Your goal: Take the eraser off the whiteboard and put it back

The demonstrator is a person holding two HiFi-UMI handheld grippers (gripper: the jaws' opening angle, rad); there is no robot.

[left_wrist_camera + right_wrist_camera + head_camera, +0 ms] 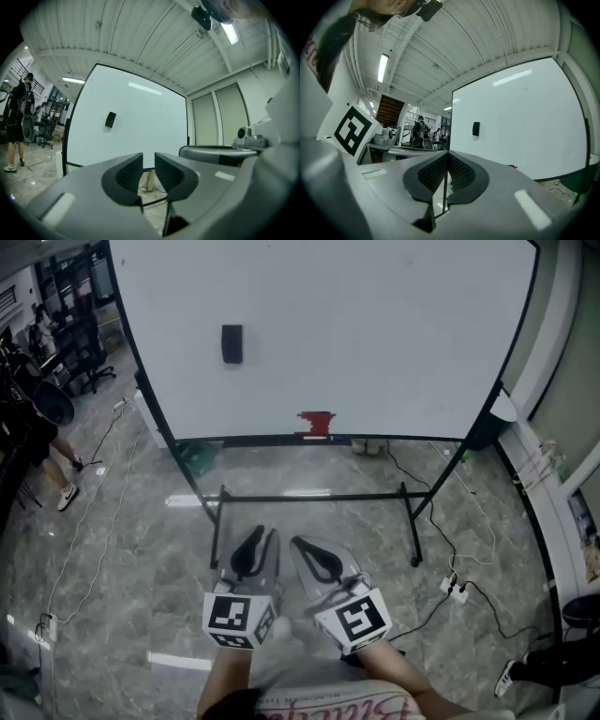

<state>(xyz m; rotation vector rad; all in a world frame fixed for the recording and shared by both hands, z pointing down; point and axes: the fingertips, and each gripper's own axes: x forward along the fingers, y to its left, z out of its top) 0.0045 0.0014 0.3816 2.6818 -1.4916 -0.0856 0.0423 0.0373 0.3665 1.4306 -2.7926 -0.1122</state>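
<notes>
Standing upright on a black stand (309, 496), the whiteboard (375, 334) is seen ahead of both grippers. The black eraser (232, 343) is stuck to its upper left area, well above a red item (316, 423) that rests at the board's lower edge. The left gripper (148, 161) is held level, low in the head view and well apart from the board. Its jaws are parted by a narrow gap, through which only floor and stand are seen, so nothing is grasped. The right gripper (448, 157) is held just beside it, also level, its jaws closed tip to tip with nothing caught between them. In the left gripper view the eraser is seen up and to the left of the jaws; in the right gripper view it is seen above them, slightly to the right. A person (18, 122) is seen standing on the marble floor (141, 549), off to the board's left.
</notes>
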